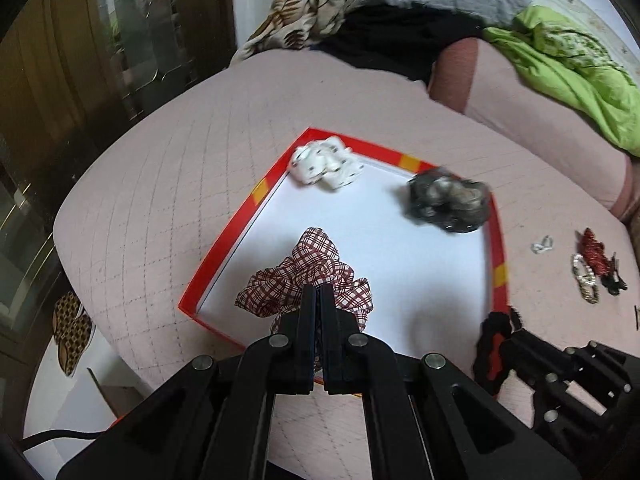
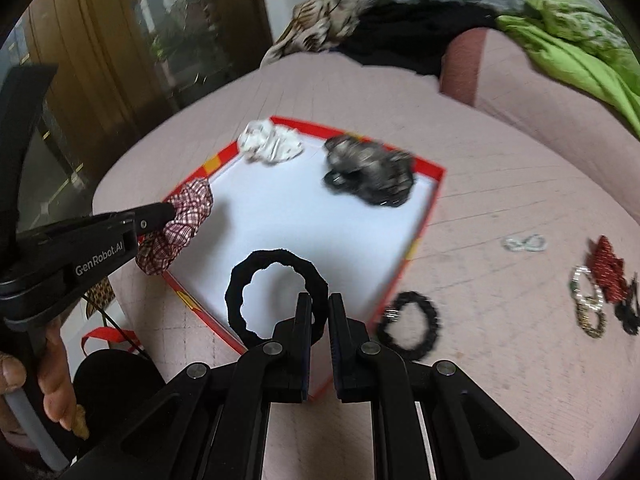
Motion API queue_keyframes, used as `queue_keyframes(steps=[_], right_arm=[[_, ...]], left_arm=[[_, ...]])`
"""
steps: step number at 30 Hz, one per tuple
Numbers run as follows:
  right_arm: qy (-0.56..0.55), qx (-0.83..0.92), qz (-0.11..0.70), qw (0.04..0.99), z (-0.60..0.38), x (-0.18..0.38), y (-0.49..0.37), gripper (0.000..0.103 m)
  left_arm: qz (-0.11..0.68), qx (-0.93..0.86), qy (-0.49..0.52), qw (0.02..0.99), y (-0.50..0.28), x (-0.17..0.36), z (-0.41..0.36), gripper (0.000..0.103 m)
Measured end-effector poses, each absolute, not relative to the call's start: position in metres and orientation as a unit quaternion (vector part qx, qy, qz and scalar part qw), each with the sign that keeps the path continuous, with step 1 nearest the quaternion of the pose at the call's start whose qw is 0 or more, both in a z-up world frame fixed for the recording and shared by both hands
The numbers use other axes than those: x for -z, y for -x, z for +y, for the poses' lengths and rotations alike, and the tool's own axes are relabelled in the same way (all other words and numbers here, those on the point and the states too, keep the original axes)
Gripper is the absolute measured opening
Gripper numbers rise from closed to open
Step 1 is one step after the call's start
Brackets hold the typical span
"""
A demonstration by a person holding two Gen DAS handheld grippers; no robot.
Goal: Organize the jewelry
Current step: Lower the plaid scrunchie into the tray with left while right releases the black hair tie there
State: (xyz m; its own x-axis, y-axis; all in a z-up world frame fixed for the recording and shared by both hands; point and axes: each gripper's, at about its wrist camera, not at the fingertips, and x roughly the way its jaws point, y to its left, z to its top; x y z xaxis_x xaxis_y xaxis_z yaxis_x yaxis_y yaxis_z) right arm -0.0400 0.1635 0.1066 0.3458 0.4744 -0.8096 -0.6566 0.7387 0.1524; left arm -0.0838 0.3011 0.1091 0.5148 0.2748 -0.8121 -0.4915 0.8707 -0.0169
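A red-rimmed box with a white floor (image 1: 240, 236) (image 2: 428, 216) lies on the pink bed cover. In it lie a white dotted scrunchie (image 1: 324, 166) (image 2: 270, 142) and a grey-black scrunchie (image 1: 448, 202) (image 2: 370, 174). My left gripper (image 1: 319, 292) (image 2: 170, 210) is shut on a red plaid scrunchie (image 1: 308, 276) (image 2: 180, 224) over the box's near left part. My right gripper (image 2: 320, 300) (image 1: 504, 336) is shut on a black scrunchie (image 2: 276, 294) (image 1: 490, 350) held over the box's near edge.
On the cover right of the box lie a thin black beaded band (image 2: 410, 326), a small silver piece (image 2: 524, 244) (image 1: 542, 245), and a cluster of red, black and beaded bracelets (image 2: 600, 292) (image 1: 596, 268). Green cloth (image 1: 568, 72) and patterned fabric (image 1: 308, 8) lie behind.
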Motion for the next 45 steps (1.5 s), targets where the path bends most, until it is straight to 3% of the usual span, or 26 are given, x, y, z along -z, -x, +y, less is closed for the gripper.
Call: queue_keyframes(steps=[21,23,25,27,28,38,45], right_arm=[[0.107,-0.351,0.484,0.794,0.189,-0.066,0.037,0.010],[0.101,-0.353,0.485,0.793,0.188,-0.067,0.037,0.012],[0.094,-0.354,0.485,0.794,0.186,-0.068,0.036,0.032],[0.089,-0.354,0.480,0.798,0.183,-0.071,0.037,0.046],[0.087,-0.354,0.477,0.800,0.182,-0.074,0.037,0.047],[0.062,-0.345,0.457,0.818,0.149,-0.098,0.037,0.048],[0.036,-0.317,0.446,0.836,0.092,-0.111,0.034,0.050]], left_arm=[[0.462,-0.239,0.134,0.844,0.072,-0.080,0.321,0.002],[0.462,-0.238,0.135,0.844,0.072,-0.081,0.320,0.003],[0.462,-0.237,0.138,0.843,0.072,-0.081,0.320,0.003],[0.462,-0.235,0.138,0.844,0.073,-0.083,0.318,0.006],[0.461,-0.235,0.137,0.844,0.073,-0.084,0.317,0.006],[0.436,-0.233,0.139,0.858,0.083,-0.110,0.304,0.039],[0.417,-0.212,0.141,0.872,0.088,-0.136,0.283,0.042]])
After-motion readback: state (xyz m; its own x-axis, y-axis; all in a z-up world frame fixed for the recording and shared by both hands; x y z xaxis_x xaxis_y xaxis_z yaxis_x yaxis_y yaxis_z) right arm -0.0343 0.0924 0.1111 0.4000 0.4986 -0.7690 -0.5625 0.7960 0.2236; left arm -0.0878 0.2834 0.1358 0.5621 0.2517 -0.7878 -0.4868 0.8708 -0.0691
